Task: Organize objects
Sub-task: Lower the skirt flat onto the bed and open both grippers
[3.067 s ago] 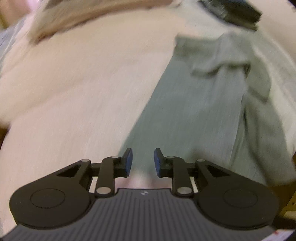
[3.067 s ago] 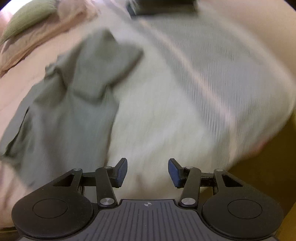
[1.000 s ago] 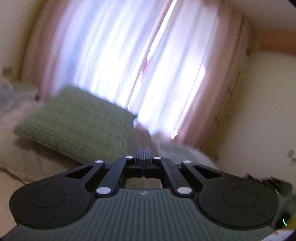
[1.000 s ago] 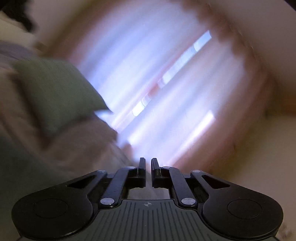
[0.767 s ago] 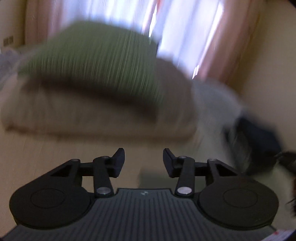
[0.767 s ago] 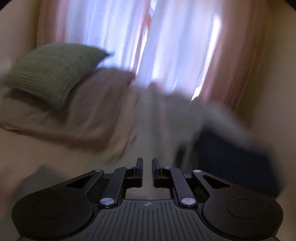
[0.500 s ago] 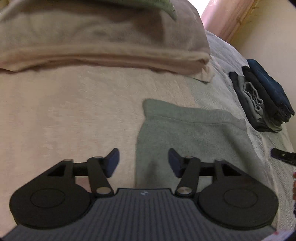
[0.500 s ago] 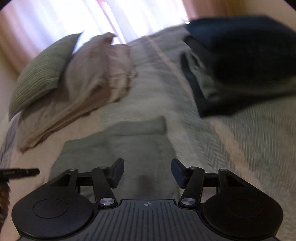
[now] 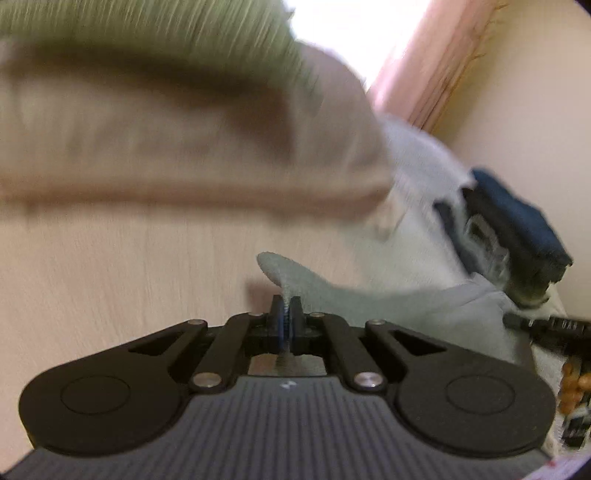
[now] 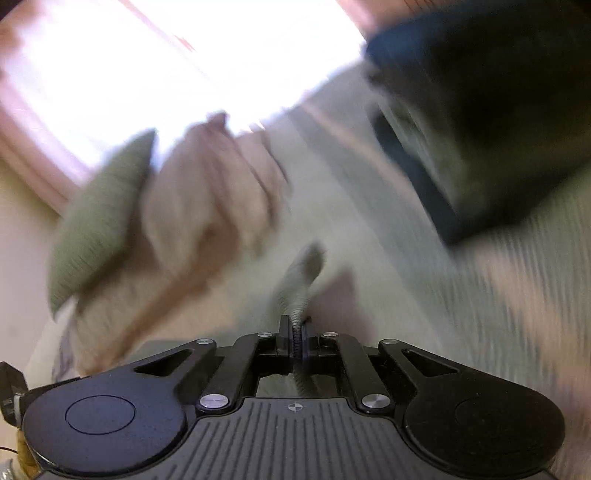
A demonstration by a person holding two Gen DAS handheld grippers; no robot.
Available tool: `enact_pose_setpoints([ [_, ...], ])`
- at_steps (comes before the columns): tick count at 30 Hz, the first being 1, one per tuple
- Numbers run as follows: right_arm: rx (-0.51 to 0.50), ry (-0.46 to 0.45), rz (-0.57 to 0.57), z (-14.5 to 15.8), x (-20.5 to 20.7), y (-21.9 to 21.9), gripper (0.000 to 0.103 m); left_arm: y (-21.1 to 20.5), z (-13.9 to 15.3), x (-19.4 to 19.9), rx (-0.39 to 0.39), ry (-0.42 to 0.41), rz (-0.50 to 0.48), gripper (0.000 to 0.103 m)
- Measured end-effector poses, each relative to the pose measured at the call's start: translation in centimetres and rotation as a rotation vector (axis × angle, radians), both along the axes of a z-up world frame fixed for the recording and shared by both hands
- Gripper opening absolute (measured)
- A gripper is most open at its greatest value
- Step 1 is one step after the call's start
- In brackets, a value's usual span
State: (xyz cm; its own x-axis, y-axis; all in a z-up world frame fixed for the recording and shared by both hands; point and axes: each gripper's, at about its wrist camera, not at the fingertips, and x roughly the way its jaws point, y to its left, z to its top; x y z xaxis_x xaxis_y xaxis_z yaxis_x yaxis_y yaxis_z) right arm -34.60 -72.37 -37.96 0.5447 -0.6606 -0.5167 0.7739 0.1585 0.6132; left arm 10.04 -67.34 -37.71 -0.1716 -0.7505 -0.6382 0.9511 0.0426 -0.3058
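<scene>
A grey-green garment lies on the bed and is lifted at two corners. My left gripper is shut on its left corner, with cloth sticking out past the tips. My right gripper is shut on the other corner, which stands up between the pads. A stack of folded dark blue and grey clothes sits at the right of the bed; it shows large and blurred in the right wrist view. Both views are motion-blurred.
A green pillow rests on a beige pillow at the head of the bed. Pink curtains and a bright window are behind. The right gripper's body shows at the left wrist view's right edge.
Both grippers were open over the flat garment half a second ago. Both have shut on its far corners and the cameras have tilted up towards the pillows.
</scene>
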Motion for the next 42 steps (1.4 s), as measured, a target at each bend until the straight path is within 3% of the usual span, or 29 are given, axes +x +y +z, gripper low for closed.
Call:
enact_pose_setpoints([
  [2, -0.072, 0.050, 0.023, 2.8, 0.9, -1.4, 0.000, -0.3, 3.8, 0.1, -0.095, -0.064, 0.008, 0.000],
  [5, -0.126, 0.040, 0.011, 5.6, 2.0, -4.0, 0.000, -2.1, 7.5, 0.4, -0.172, -0.145, 0.056, 0.001],
  [7, -0.095, 0.059, -0.024, 5.8, 2.7, -6.3, 0.006, -3.8, 7.6, 0.6, -0.153, -0.191, 0.092, 0.006],
  [8, -0.073, 0.128, -0.060, 5.7, 3.2, -7.1, 0.010, -4.5, 7.1, 0.7, -0.125, -0.206, 0.106, 0.014],
  [10, -0.026, 0.235, -0.092, 5.0, 3.7, -7.3, 0.036, -4.2, 5.9, 1.1, -0.082, -0.230, 0.117, 0.021],
  [12, 0.003, 0.202, -0.090, 3.7, 2.6, -5.3, 0.039, -2.2, 4.2, 2.1, -0.019, -0.218, 0.113, 0.027],
  [15, 0.098, 0.126, -0.025, 1.2, -0.1, 0.4, 0.039, 3.5, 0.9, 4.1, 0.122, -0.181, 0.096, 0.030],
  [18, 0.205, 0.090, 0.023, -1.2, -3.4, 9.5, 0.040, 12.0, -2.6, 5.6, 0.293, -0.110, 0.097, 0.030],
  [21, 0.352, 0.031, 0.032, -3.3, -6.4, 19.4, 0.040, 22.4, -4.9, 6.4, 0.449, 0.015, 0.154, 0.031],
  [24, 0.483, -0.036, 0.012, -3.8, -8.5, 28.3, 0.041, 31.3, -6.1, 6.3, 0.551, 0.174, 0.233, 0.038],
  [26, 0.560, -0.056, 0.001, -4.0, -9.3, 33.2, 0.042, 35.8, -6.2, 5.6, 0.553, 0.242, 0.255, 0.050],
  [28, 0.610, -0.099, -0.020, -4.0, -9.6, 36.7, 0.042, 38.1, -6.3, 4.9, 0.536, 0.244, 0.245, 0.061],
  [30, 0.649, -0.191, -0.035, -4.7, -9.9, 38.7, 0.042, 38.6, -6.5, 4.2, 0.514, 0.218, 0.219, 0.063],
  [33, 0.630, -0.244, -0.072, -5.3, -9.8, 40.3, 0.042, 38.0, -6.6, 3.5, 0.508, 0.212, 0.184, 0.066],
  [34, 0.619, -0.248, -0.085, -5.4, -9.7, 40.1, 0.042, 37.9, -6.6, 3.0, 0.501, 0.216, 0.162, 0.066],
  [36, 0.599, -0.266, -0.103, -5.7, -8.9, 40.3, 0.035, 37.7, -6.3, 2.2, 0.494, 0.175, 0.119, 0.050],
  [37, 0.591, -0.259, -0.090, -5.6, -8.3, 40.1, 0.005, 37.8, -6.2, 1.8, 0.491, 0.157, 0.110, 0.034],
  [38, 0.587, -0.240, -0.059, -5.4, -7.6, 39.9, 0.004, 38.2, -6.0, 1.7, 0.483, 0.140, 0.120, 0.010],
  [39, 0.584, -0.238, -0.043, -5.2, -7.6, 40.3, 0.004, 38.6, -5.6, 2.0, 0.476, 0.140, 0.136, 0.000],
  [42, 0.516, -0.235, -0.014, -2.2, -7.9, 40.4, 0.003, 40.6, -2.9, 3.0, 0.422, 0.132, 0.225, 0.001],
])
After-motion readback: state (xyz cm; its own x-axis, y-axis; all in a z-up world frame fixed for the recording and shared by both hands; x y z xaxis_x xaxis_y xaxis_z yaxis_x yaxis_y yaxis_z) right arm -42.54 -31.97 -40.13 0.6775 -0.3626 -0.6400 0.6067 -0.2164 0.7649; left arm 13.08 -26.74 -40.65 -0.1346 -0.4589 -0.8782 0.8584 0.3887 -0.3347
